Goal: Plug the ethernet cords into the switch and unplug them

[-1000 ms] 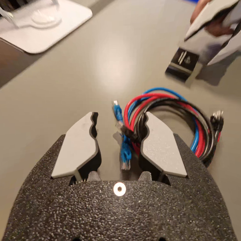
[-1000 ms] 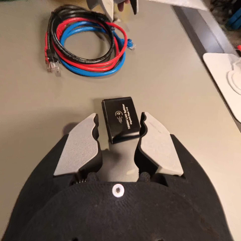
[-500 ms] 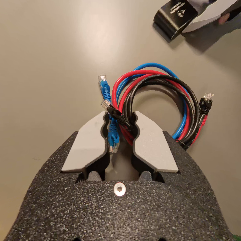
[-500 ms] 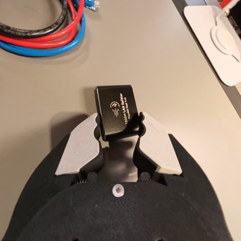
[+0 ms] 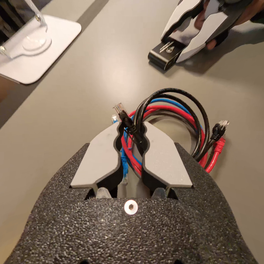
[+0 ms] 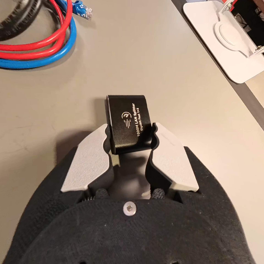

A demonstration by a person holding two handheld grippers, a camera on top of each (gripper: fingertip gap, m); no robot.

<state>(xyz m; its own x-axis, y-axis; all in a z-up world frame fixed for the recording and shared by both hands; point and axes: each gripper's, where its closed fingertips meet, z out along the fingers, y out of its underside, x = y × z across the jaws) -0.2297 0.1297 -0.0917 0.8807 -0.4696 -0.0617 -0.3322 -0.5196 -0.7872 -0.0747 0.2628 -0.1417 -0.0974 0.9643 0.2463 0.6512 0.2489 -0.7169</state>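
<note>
My left gripper (image 5: 131, 128) is shut on the black ethernet cord (image 5: 130, 125) just behind its clear plug (image 5: 119, 107), which points up and away above the table. The cord's loop (image 5: 200, 108) rises from the coil. The red cord (image 5: 178, 110) and blue cord (image 5: 168, 100) lie coiled beneath. My right gripper (image 6: 130, 128) is shut on the small black switch (image 6: 128, 121), holding its near end by the sides. It also shows in the left wrist view (image 5: 164, 55) at the far right, held by the other gripper (image 5: 190, 32).
A white stand base (image 5: 35, 50) with a clear post sits at the table's far left edge; in the right wrist view it (image 6: 222, 40) lies at the upper right. A loose blue plug (image 6: 84, 10) lies near the coil. Grey tabletop (image 6: 142, 57) spreads between coil and switch. My hands' fingertips stand some 20 cm from each other.
My left gripper closed on the black cord near its plug and lifted it, pulling a loop off the coil. My right gripper closed on the switch.
</note>
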